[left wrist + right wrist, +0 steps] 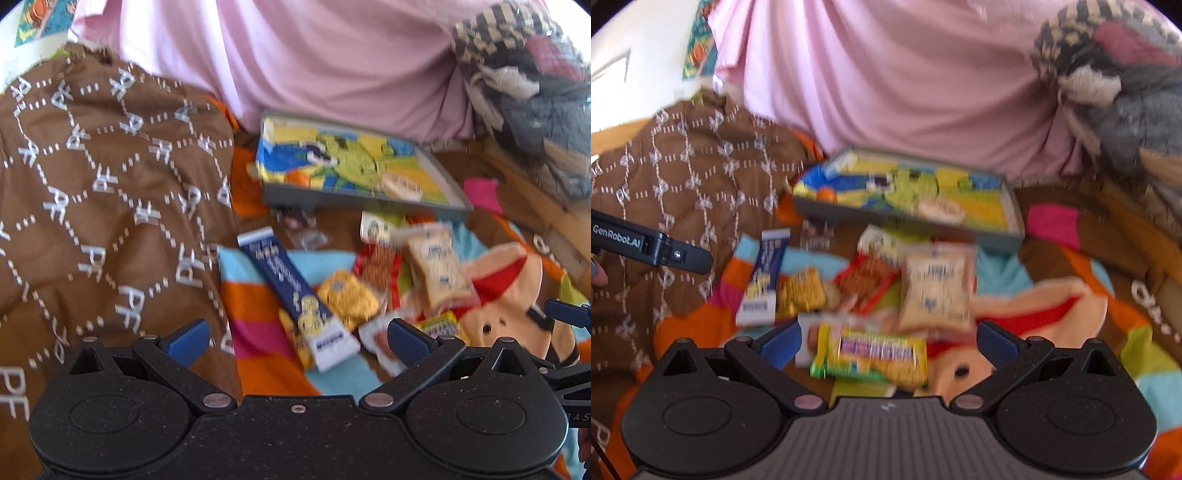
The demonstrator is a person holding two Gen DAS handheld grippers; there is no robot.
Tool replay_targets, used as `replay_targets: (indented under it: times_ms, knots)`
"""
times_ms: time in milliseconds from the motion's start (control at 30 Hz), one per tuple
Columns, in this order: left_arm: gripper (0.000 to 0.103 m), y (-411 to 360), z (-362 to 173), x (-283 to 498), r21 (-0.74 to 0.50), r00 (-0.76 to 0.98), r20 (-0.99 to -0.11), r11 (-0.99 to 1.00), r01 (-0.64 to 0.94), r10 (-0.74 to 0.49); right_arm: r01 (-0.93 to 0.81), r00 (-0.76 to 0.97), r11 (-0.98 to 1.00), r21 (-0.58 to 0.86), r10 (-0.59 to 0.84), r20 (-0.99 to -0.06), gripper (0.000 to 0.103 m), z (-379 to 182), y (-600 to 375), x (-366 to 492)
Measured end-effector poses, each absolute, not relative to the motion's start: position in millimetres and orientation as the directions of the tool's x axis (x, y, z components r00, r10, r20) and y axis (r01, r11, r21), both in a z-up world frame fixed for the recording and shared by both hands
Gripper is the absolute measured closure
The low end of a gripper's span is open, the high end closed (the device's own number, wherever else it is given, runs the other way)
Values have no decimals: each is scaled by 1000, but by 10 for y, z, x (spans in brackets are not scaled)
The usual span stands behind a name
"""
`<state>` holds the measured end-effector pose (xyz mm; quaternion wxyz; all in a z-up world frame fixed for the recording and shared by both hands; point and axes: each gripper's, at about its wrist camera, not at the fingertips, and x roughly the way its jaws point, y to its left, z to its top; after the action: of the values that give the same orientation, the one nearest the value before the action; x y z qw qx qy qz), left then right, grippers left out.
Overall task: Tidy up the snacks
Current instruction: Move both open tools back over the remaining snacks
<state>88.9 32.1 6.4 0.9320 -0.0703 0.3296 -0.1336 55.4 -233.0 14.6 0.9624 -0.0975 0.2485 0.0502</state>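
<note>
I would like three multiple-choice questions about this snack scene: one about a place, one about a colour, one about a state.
1. Where is the tray?
A. beyond the snacks
B. under the right claw
C. on the pink cloth

2. What colour is the long packet?
A. red
B. dark blue
C. green

3. How is the right claw?
A. shut on a packet
B. open
C. out of view

Answers: 1 A, it lies past the pile; 2 B, dark blue with a white end; 3 B, its fingers stand wide apart over the yellow packet.
</note>
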Motion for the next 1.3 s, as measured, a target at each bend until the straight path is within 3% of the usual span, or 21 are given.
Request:
replay_targets:
  times_ms: [200,567,967,1300]
  knots:
    - [1,222,-80,892,-203,694,-650,951,233,-309,-134,805,982,-131,30,-592,0,-32,-2367,586]
    - [1,121,-217,890,-182,648,-693,946,268,-317,-153,739,984,-90,53,-672,0,-207,-2302,670]
    - [1,127,-261,1053,-168,674,-675,951,258,-301,-151,729,987,-56,73,-681,0,-291,-2276,831]
    - [1,26,-309,1496,-191,700,-653,957,219,-290,-149,768,988,-28,98,-634,0,-266,-2295,1018]
